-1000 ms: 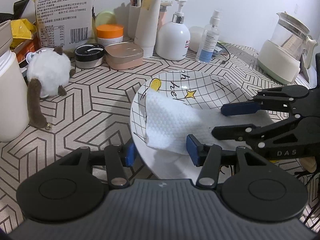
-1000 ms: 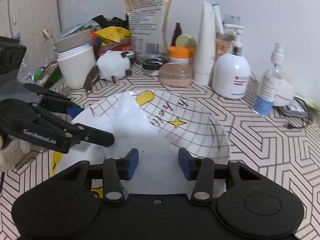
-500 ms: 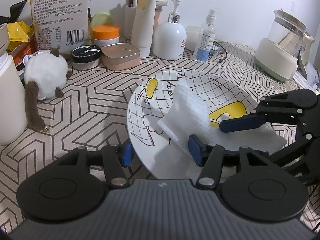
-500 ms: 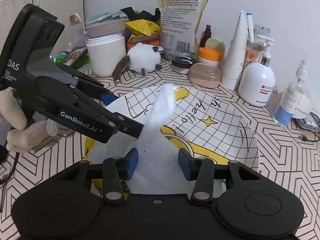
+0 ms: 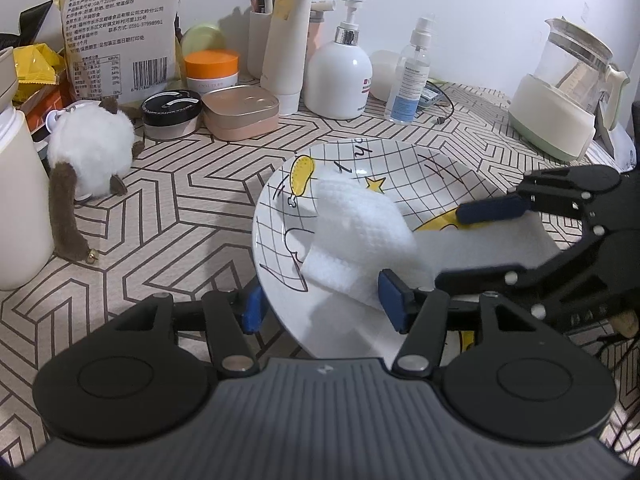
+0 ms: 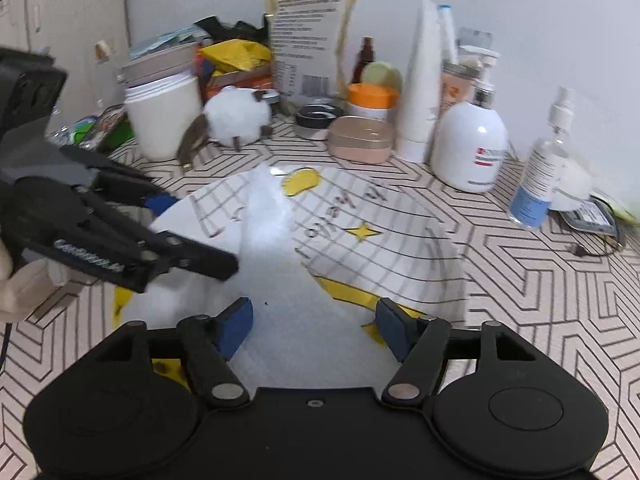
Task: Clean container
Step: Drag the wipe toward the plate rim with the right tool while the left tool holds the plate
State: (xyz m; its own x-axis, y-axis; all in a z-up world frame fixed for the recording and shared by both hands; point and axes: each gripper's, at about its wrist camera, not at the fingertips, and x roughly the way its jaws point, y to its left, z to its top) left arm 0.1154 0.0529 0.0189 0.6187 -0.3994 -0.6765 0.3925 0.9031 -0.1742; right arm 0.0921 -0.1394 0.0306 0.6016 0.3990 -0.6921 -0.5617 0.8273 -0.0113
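Observation:
A white plate (image 5: 416, 168) with a black grid, a yellow drumstick and a star lies on the patterned table; it also shows in the right wrist view (image 6: 400, 248). A white cloth (image 5: 360, 228) lies folded across it, also seen in the right wrist view (image 6: 280, 280). My left gripper (image 5: 320, 304) is open, its fingers straddling the plate's near left rim. My right gripper (image 6: 312, 324) is open over the cloth at the plate's right side; it shows in the left wrist view (image 5: 452, 248), one finger above the cloth and one below.
Along the back wall stand a printed food bag (image 5: 116, 28), an orange-lidded jar (image 5: 212, 68), a pink case (image 5: 240, 112), a pump bottle (image 5: 340, 76), a spray bottle (image 5: 408, 76) and a glass kettle (image 5: 560, 96). A fluffy toy (image 5: 88, 148) and a white canister (image 5: 16, 200) stand left.
The right gripper has pulled the cloth rightward across the plate, folding it over and uncovering the plate's left part, and its jaws stand wider apart. The left gripper stays at the plate's rim.

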